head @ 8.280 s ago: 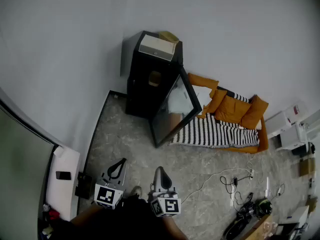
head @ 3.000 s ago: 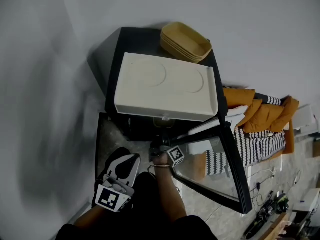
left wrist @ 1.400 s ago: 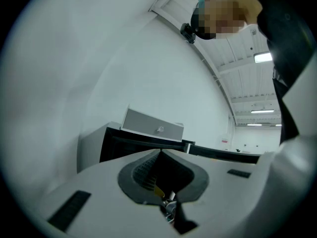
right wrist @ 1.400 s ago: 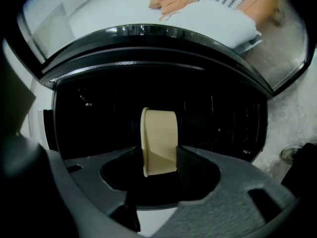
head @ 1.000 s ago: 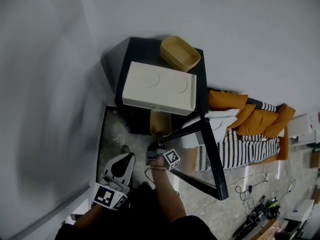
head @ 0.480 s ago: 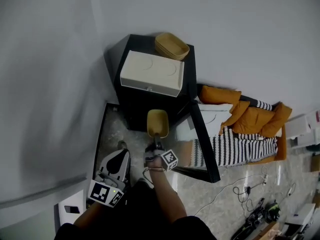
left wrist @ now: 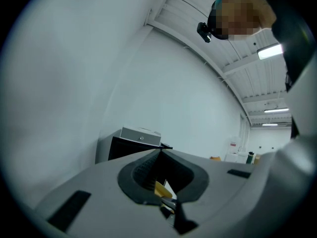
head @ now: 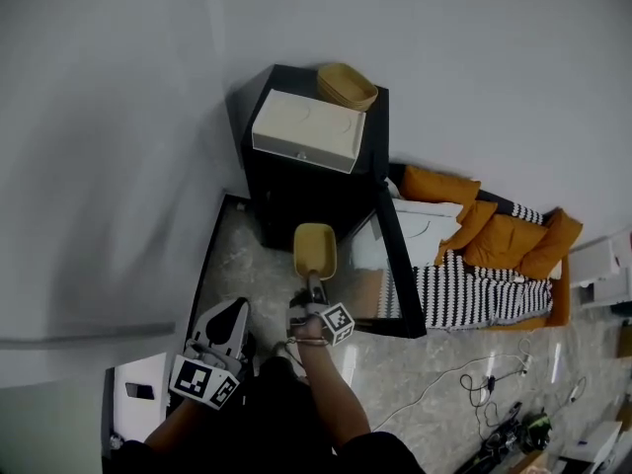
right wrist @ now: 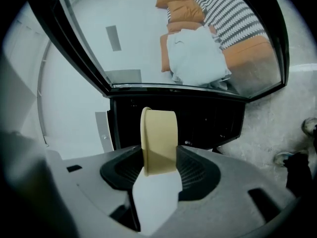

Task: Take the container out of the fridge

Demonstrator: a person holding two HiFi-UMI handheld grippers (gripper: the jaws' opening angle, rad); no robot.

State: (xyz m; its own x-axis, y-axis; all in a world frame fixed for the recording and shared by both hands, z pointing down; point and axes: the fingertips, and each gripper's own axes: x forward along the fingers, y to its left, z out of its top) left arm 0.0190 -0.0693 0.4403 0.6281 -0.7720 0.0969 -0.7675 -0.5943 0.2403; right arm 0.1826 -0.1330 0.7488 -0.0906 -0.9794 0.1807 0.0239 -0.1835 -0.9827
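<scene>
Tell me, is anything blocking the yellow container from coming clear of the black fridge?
Nothing visible does. The container, gripped by the right gripper, is already outside the fridge, and the open glass door stands off to one side.

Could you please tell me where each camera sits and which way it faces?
Head view: on the person's head, looking steeply down at the fridge; the right forearm, left gripper and right gripper show.
Left gripper view: on the left gripper, looking along its closed jaws toward the fridge.
Right gripper view: on the right gripper, facing the open fridge; its jaws clamp the container.
Shared: all views show the fridge; head and right gripper views show the container.
</scene>
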